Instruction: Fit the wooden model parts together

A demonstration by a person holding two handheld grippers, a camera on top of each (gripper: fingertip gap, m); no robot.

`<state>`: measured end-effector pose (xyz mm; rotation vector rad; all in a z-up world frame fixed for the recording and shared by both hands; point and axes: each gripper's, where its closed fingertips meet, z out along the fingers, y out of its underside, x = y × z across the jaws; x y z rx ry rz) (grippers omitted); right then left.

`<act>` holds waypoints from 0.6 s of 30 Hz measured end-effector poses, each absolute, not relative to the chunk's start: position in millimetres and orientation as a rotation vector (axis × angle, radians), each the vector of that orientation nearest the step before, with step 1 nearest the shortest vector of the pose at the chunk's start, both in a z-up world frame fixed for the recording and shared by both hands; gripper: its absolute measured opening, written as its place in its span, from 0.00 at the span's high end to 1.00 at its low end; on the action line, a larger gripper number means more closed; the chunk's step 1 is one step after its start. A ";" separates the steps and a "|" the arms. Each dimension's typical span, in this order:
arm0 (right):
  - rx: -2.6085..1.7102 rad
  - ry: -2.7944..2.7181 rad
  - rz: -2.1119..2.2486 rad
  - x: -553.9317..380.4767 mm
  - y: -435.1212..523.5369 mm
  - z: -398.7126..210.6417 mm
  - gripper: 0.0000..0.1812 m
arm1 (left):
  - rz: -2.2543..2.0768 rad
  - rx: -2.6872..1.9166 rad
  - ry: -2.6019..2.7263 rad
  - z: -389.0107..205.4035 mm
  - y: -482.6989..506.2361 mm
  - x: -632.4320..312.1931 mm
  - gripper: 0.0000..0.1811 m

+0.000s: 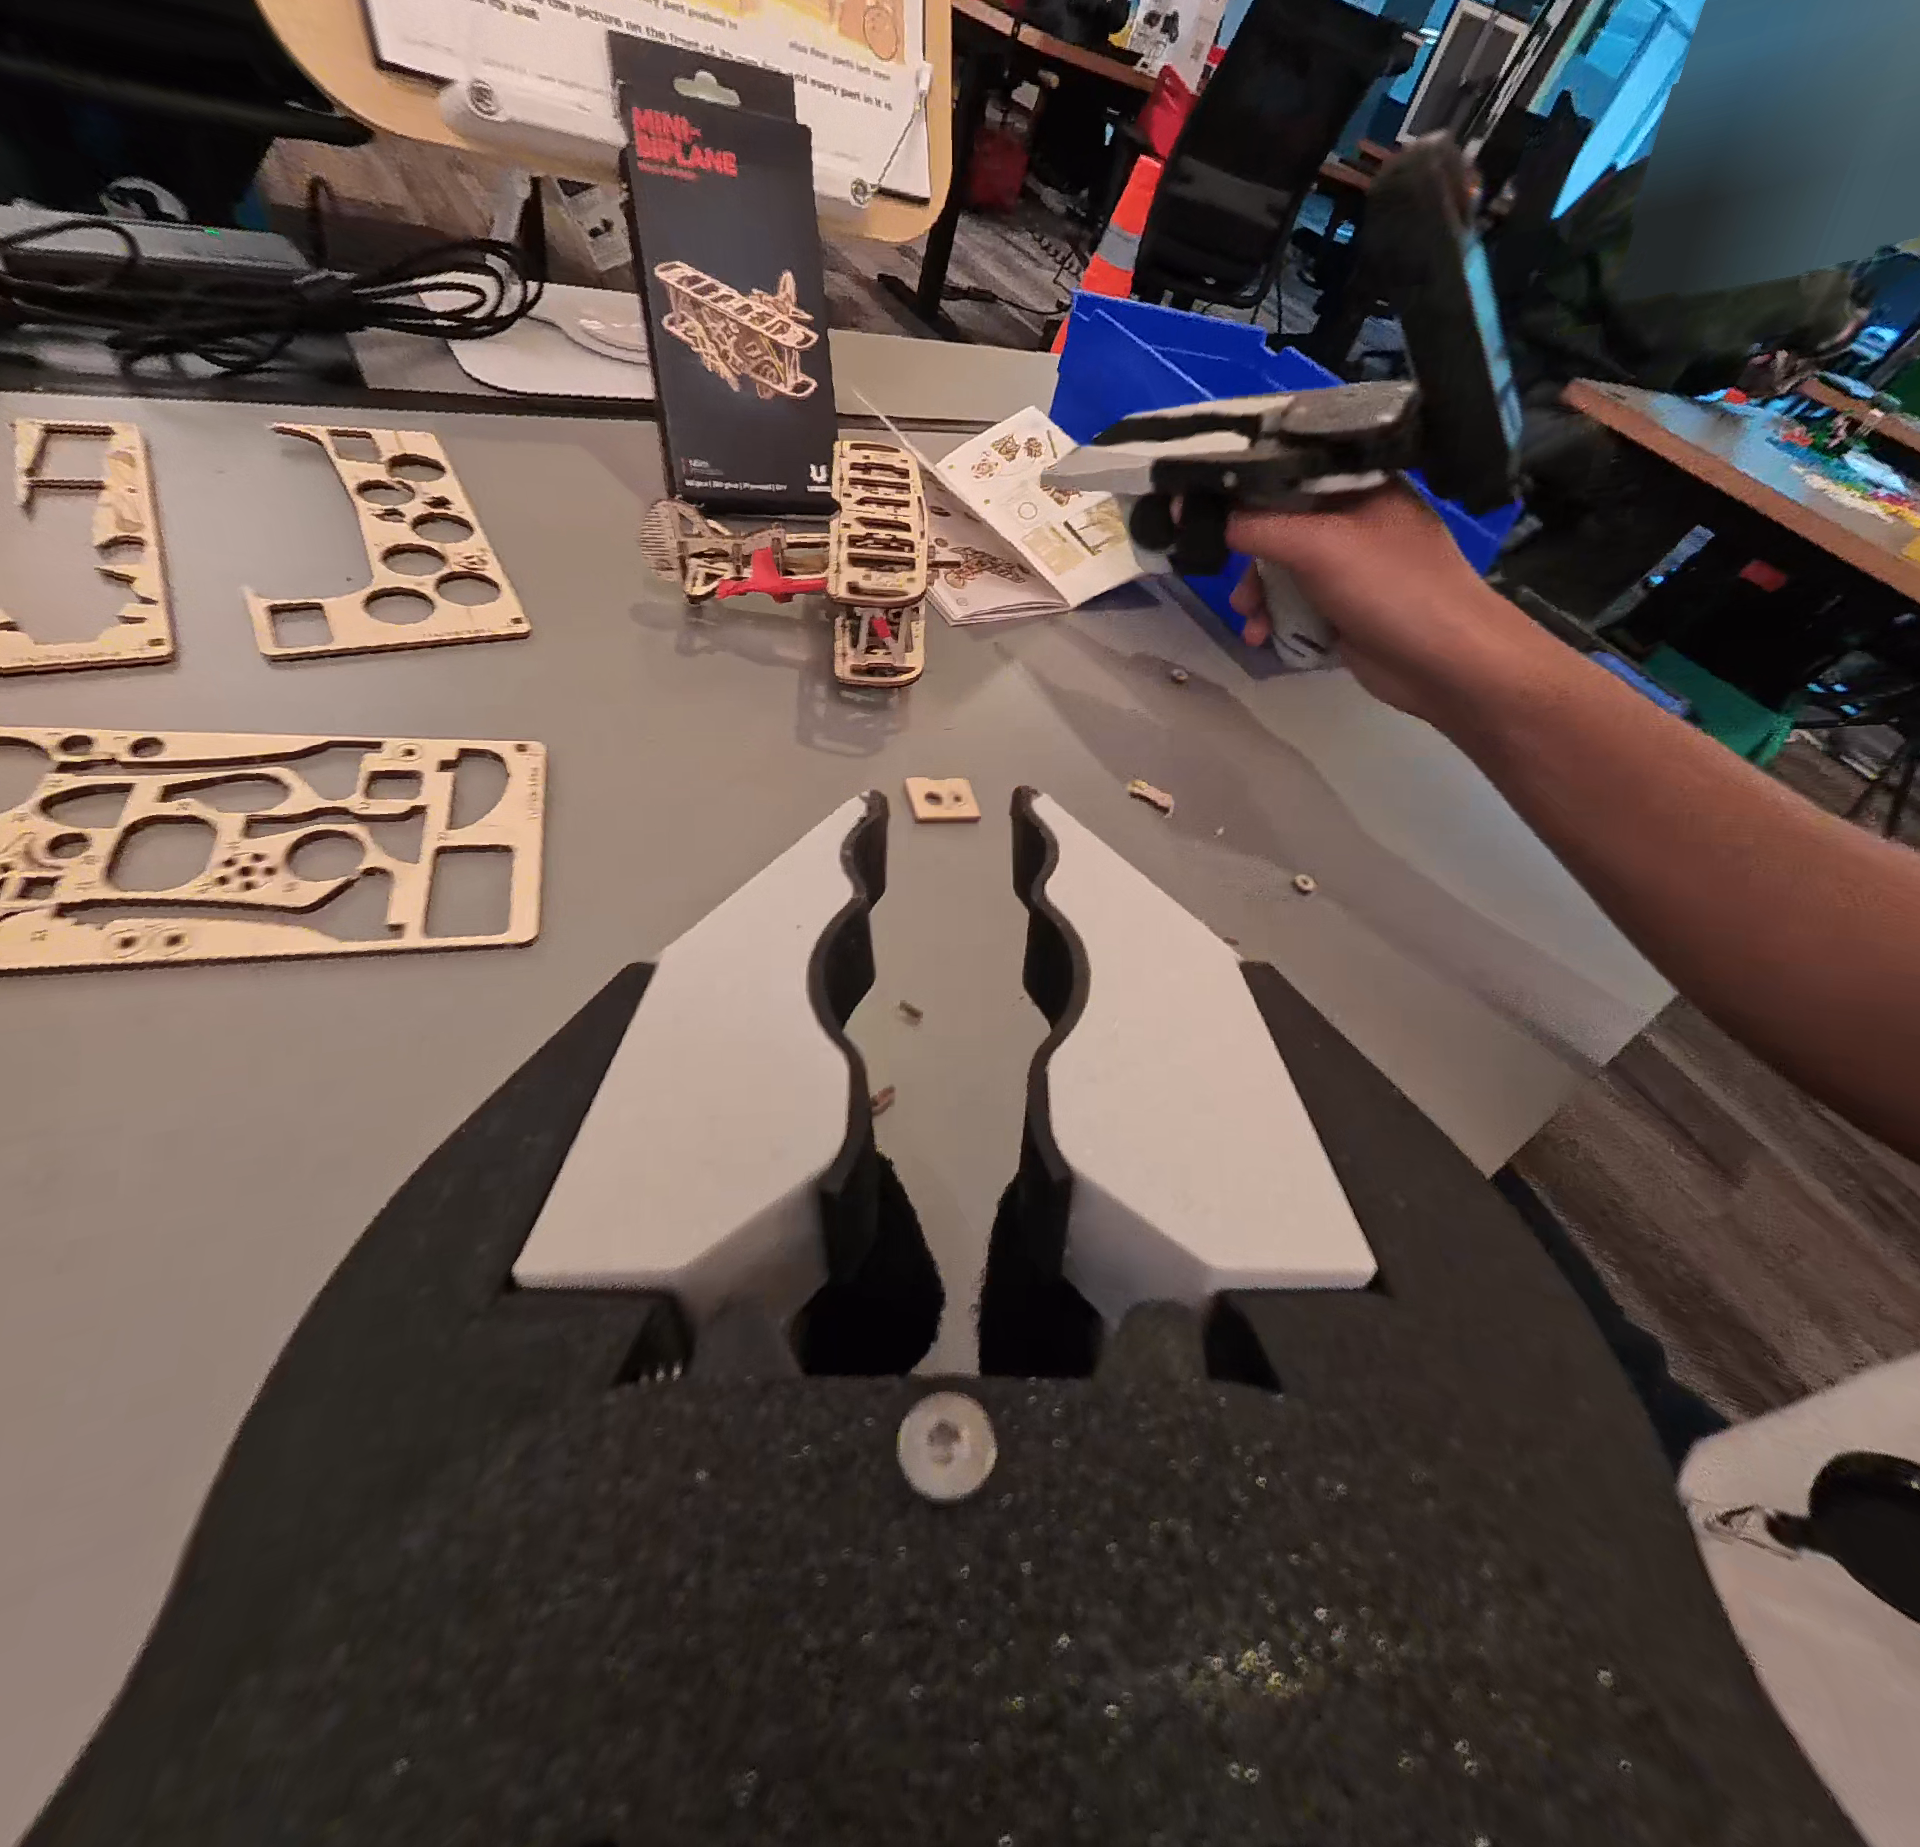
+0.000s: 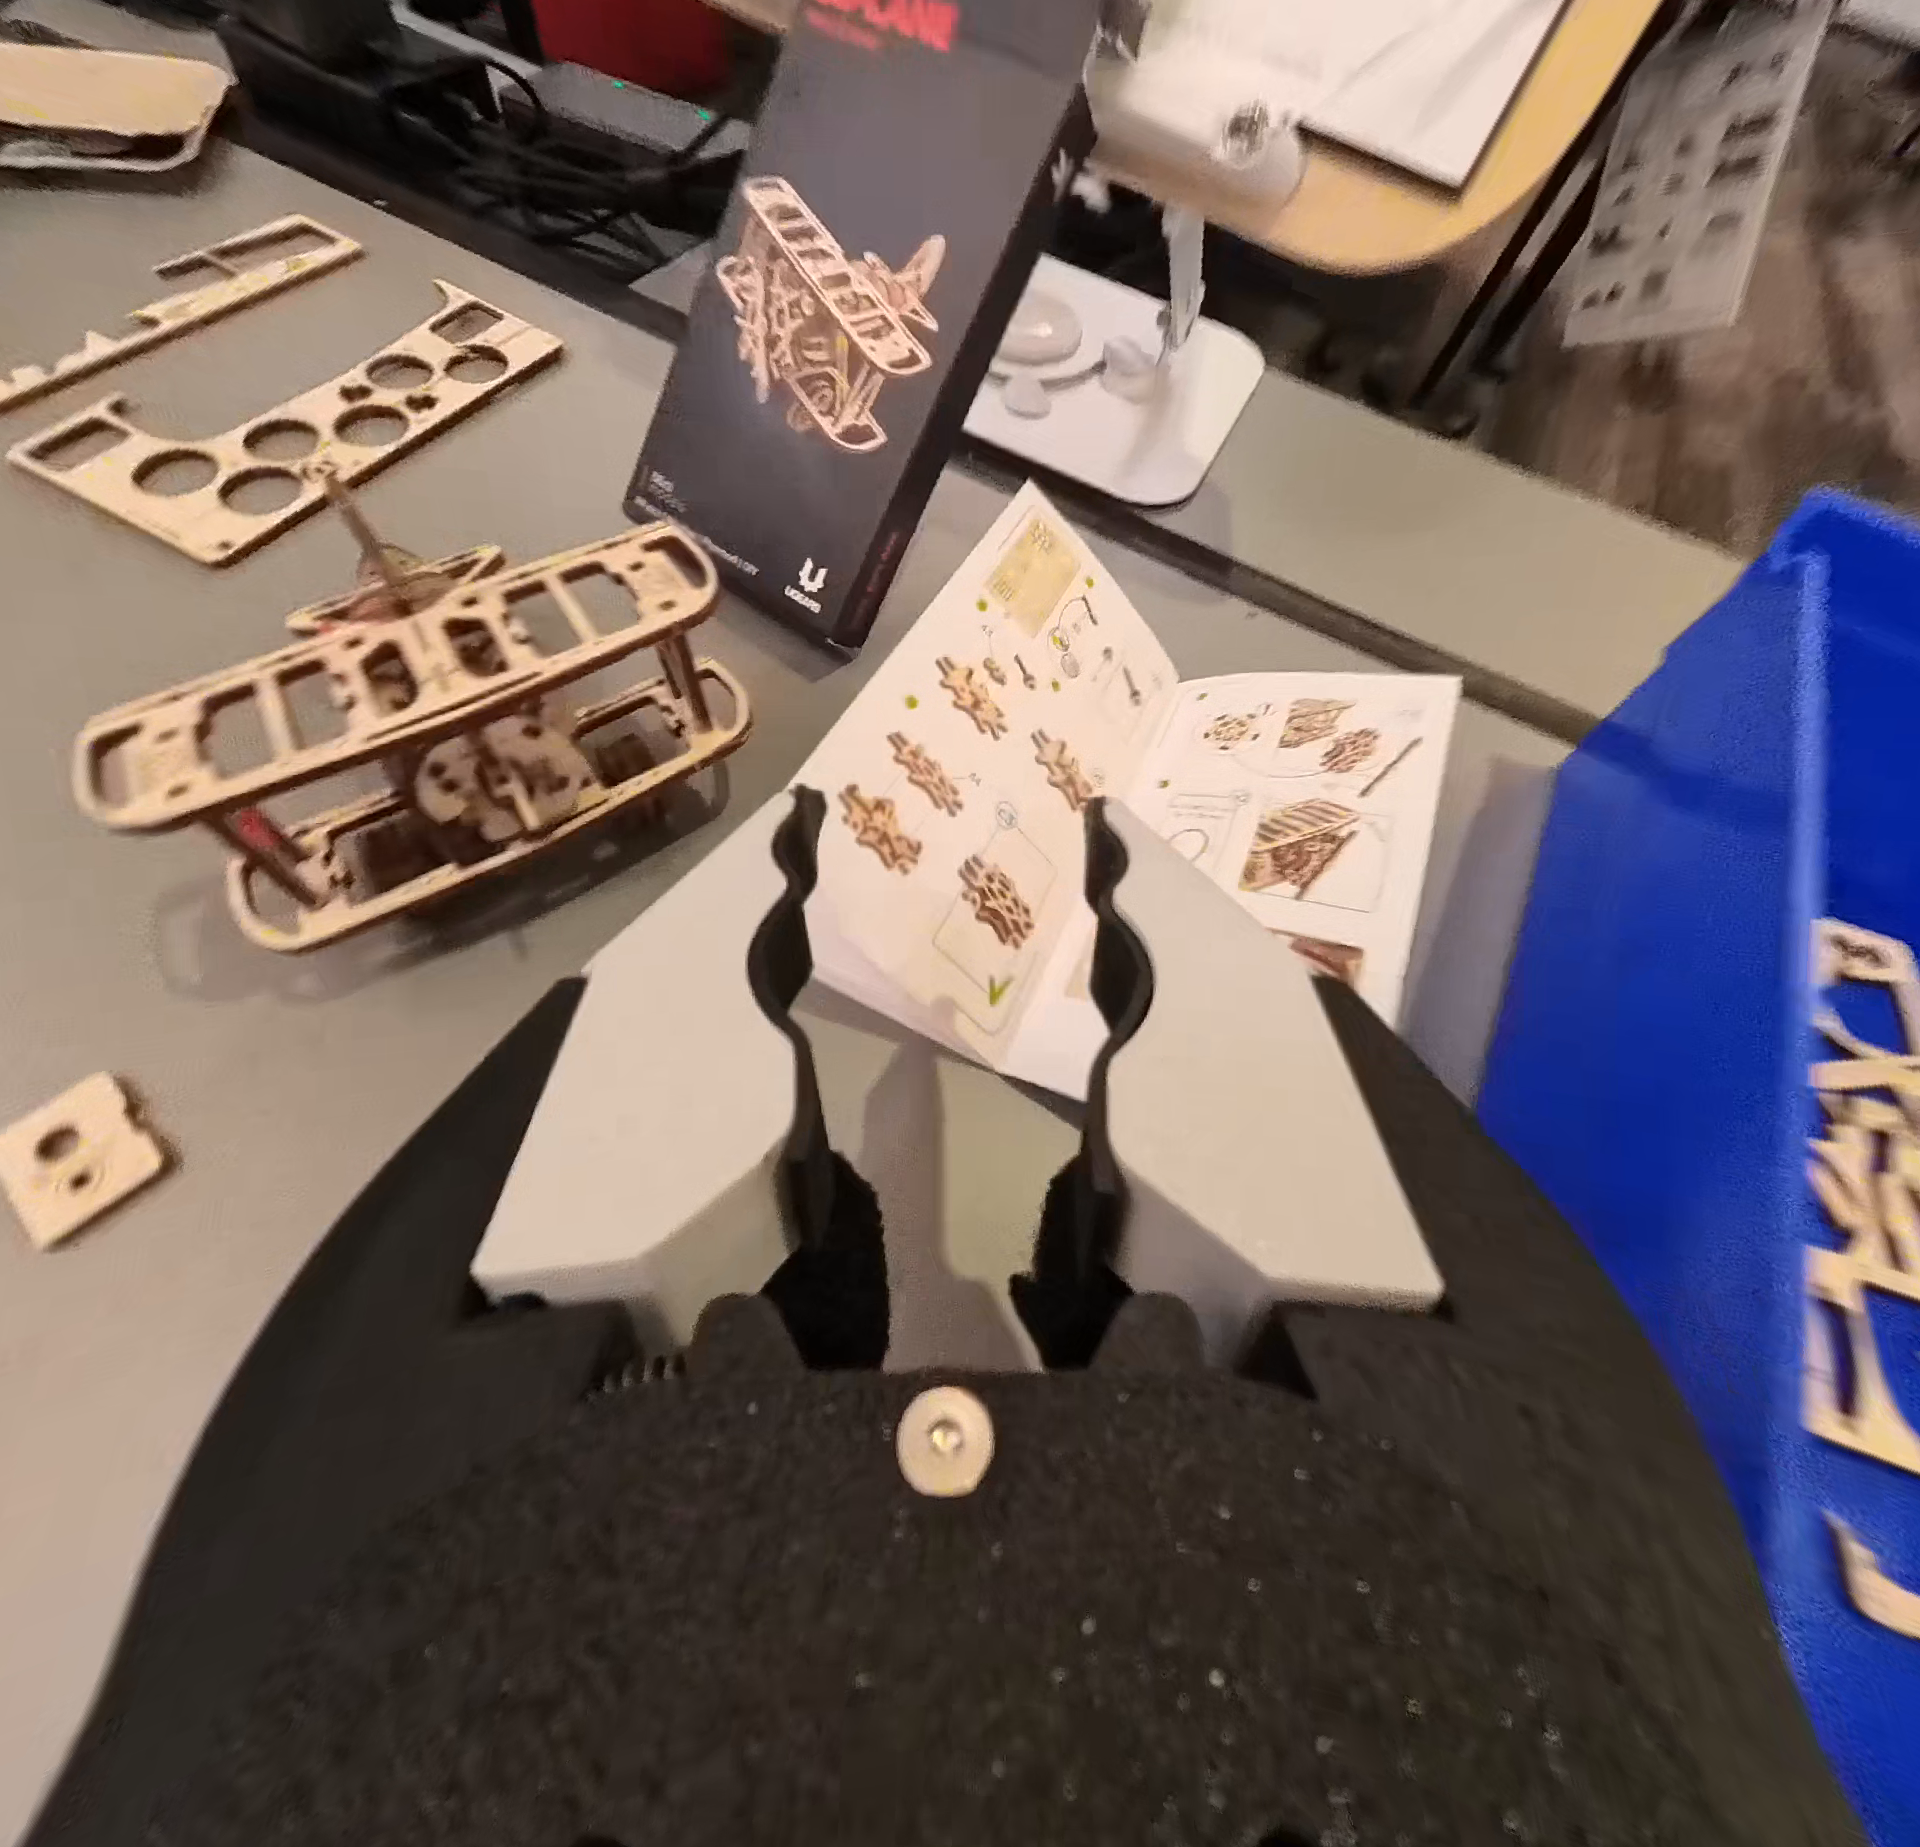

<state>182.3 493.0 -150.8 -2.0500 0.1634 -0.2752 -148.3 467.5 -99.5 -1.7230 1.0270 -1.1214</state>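
Both my tongs empty: left tongs (image 1: 948, 810) narrowly parted before square wooden piece (image 1: 941, 798) on worktop (image 1: 644, 717), right tongs (image 2: 951, 821) wide over booklet (image 2: 1039, 758).

Box (image 2: 852, 343): black, upright, ahead of the right gripper.
Booklet (image 2: 1143, 758): open on the table, under that gripper's tips.
Bin (image 2: 1662, 966): blue, to its right.
Cables (image 1: 260, 291): black, far left of the left gripper.
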 end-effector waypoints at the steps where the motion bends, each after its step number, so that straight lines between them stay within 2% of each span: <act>1: -2.079 0.189 -0.233 185.0 500.2 -159.4 0.75 | -1.102 -1.721 1.026 -99.9 468.5 -153.3 0.88; 5: -2.245 0.222 -0.049 179.2 512.3 -193.0 0.76 | -1.035 -1.717 1.019 -109.2 471.5 -170.1 0.88; 7: -2.239 0.237 0.011 173.4 501.9 -183.5 0.79 | -1.026 -1.736 1.034 -114.4 470.9 -173.1 0.88; 11: -2.191 0.180 0.040 158.4 440.0 -161.7 0.76 | -1.013 -1.729 1.139 -121.1 464.7 -172.6 0.88; 15: -2.117 0.147 0.290 84.1 382.3 -165.7 0.76 | -1.043 -1.718 1.237 -126.9 456.6 -163.0 0.88; 17: -2.167 0.071 0.166 62.4 361.3 -179.3 0.79 | -1.062 -1.713 1.265 -128.1 452.6 -156.0 0.88; 18: -2.202 0.033 0.082 56.7 352.0 -185.9 0.84 | -1.073 -1.713 1.279 -129.5 449.6 -153.2 0.88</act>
